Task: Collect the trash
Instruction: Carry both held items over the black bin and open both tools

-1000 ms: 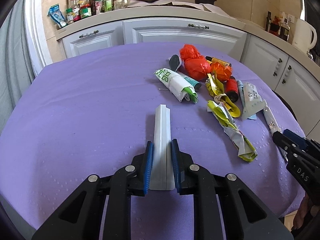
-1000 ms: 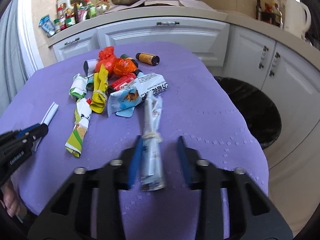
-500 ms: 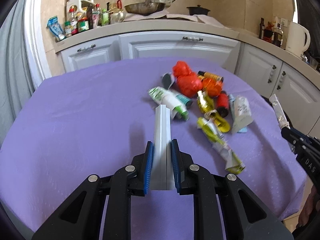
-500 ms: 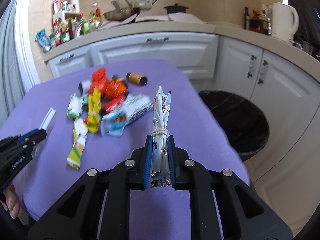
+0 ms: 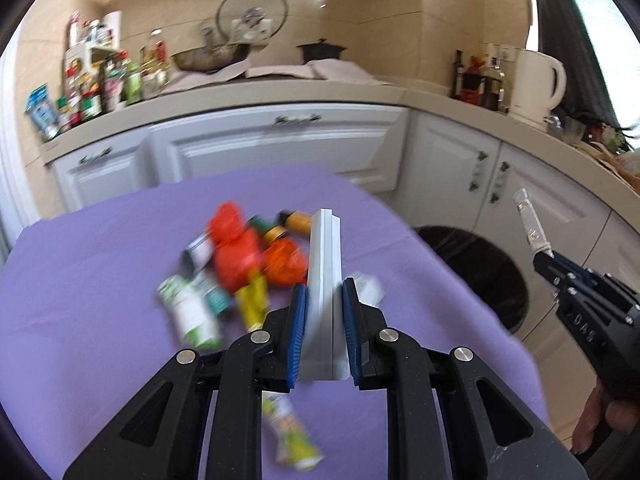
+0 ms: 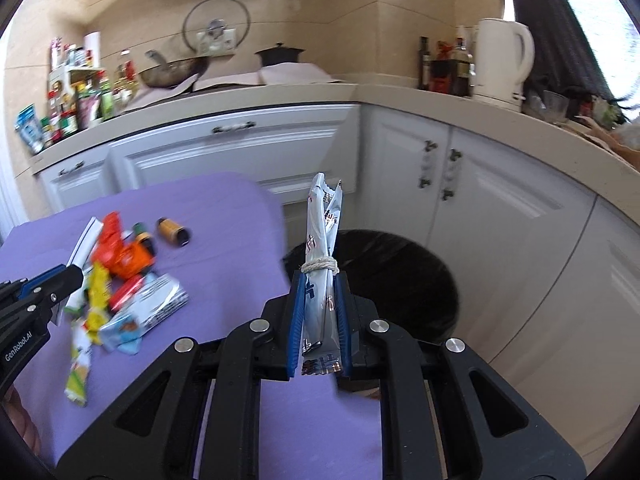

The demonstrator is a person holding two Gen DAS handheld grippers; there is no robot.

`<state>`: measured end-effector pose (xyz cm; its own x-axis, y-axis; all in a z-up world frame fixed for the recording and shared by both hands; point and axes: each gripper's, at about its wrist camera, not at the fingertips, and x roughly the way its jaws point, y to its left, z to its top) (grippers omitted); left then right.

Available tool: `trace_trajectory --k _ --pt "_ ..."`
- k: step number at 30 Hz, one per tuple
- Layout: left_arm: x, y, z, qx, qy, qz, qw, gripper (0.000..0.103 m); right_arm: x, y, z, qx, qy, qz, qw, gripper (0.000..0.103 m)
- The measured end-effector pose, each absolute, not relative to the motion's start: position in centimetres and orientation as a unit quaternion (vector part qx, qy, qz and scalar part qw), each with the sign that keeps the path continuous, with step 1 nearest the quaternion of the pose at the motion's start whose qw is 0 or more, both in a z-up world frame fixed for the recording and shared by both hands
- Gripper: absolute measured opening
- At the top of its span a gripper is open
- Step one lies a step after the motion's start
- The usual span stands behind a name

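My left gripper [image 5: 323, 300] is shut on a flat white folded carton [image 5: 324, 276] and holds it above the purple table [image 5: 100, 248]. My right gripper [image 6: 321, 284] is shut on a silver wrapper tied with string [image 6: 322, 236], raised near the table's right edge, in front of the black-lined trash bin [image 6: 404, 276]. The bin also shows in the left wrist view [image 5: 480, 268], as does the right gripper [image 5: 544, 264]. A pile of trash lies on the table: red and orange bags [image 5: 240, 252], a green-white wrapper [image 5: 188, 312], yellow wrappers [image 6: 96, 300].
White kitchen cabinets [image 6: 472, 184] curve behind the table and bin. The counter holds bottles [image 5: 100, 84], a wok [image 5: 208, 58] and a white kettle [image 6: 504, 60]. A brown bottle [image 6: 172, 232] lies on the table's far side.
Both grippers have risen and swung right toward the bin with their items. The right gripper closed on the tied wrapper and lifted it off the table.
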<state>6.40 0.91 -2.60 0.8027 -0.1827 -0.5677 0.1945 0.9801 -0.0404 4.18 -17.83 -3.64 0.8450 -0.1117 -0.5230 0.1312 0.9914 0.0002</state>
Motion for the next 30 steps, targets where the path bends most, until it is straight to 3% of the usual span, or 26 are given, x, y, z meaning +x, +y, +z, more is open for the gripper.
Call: trace_trajectory --k 30 --pt "17.2 -15.5 -6.9 0.082 0.355 -0.143 0.920 0.020 12.4 -29.3 -8.5 0.069 0.303 -0.113 0.944 0.016"
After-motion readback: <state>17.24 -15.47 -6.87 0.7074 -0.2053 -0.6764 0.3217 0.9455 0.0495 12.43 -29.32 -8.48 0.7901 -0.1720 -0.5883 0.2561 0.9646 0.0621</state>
